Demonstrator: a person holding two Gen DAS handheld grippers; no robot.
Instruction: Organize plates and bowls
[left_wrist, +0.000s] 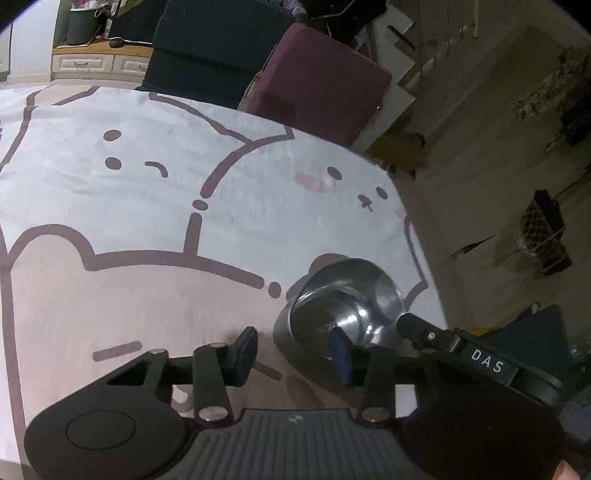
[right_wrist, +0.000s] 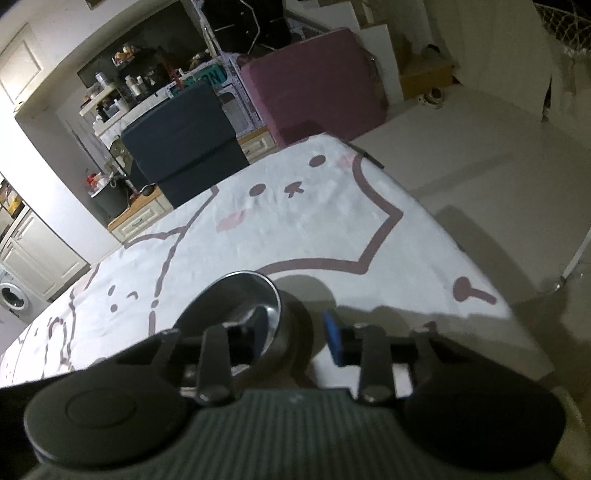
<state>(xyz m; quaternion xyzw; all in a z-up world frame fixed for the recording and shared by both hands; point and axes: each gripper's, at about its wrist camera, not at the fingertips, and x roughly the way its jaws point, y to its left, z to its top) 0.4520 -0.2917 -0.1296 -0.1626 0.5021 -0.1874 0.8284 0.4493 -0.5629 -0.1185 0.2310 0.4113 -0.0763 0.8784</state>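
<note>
Nearest the lens, my left gripper (left_wrist: 293, 350) straddles the near rim of a steel bowl (left_wrist: 345, 301): the blue pad (left_wrist: 341, 356) sits inside the bowl, the black pad (left_wrist: 245, 349) outside on the cloth, a visible gap remaining (jaws part-closed, not yet pinching). My right gripper (right_wrist: 295, 332) likewise straddles a steel bowl (right_wrist: 240, 295), black finger (right_wrist: 256, 325) inside, blue pad (right_wrist: 332, 338) clear of the wall; whether the inner finger touches metal I cannot tell. Each bowl rests near the table's front edge on the cartoon-bear tablecloth (left_wrist: 147, 192). Beyond stand a dark blue chair (right_wrist: 184, 136) and a maroon chair (right_wrist: 317, 81).
</note>
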